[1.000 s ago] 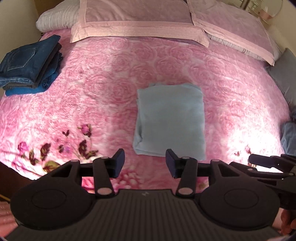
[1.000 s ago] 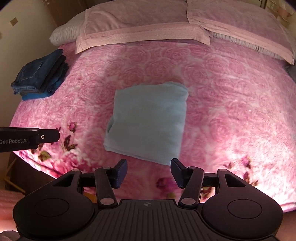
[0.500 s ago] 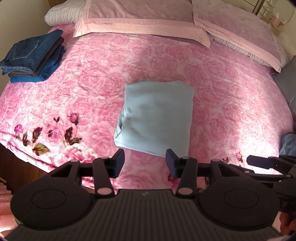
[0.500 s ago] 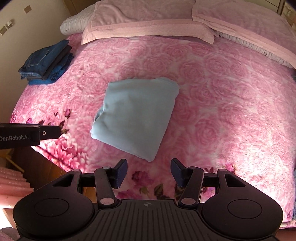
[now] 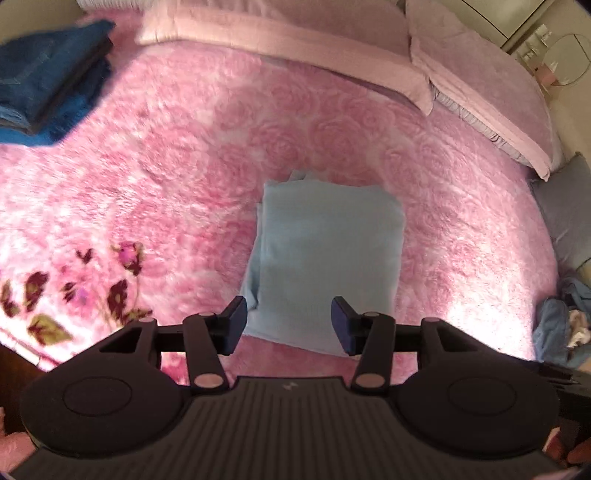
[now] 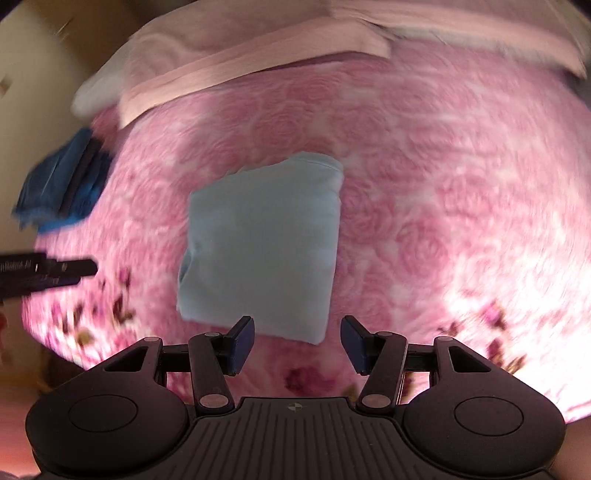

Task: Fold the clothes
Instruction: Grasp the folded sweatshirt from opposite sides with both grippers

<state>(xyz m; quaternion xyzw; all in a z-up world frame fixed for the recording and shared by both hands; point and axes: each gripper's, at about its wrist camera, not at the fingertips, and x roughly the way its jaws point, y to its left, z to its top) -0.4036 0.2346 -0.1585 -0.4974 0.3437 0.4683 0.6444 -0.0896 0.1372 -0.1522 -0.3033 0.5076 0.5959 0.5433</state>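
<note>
We hold the left tongs [image 5: 287, 325] with the jaws spread wide and nothing between them, poised over the near edge of a folded light-blue garment [image 5: 325, 254]. Our right tongs [image 6: 297, 343] are likewise parted and empty, hanging just short of the same garment's [image 6: 262, 251] near right corner. The garment lies flat as a neat rectangle in the middle of the bed, on a pink rose-patterned blanket [image 5: 184, 184], touching neither pair of tongs as far as we can tell. In the right wrist view the left tool shows as a dark bar at the left edge, though motion blur smears much of that frame. Farther out, a stack of folded jeans [image 5: 48, 81] sits near the head of the bed on the left, well apart from the blue garment. Two pink pillows [image 5: 280, 33] lie across the head of the bed. At the right edge of the blanket we see a crumpled heap of bluish clothes [image 5: 561, 317], and above it a grey cushion [image 5: 565, 214].
</note>
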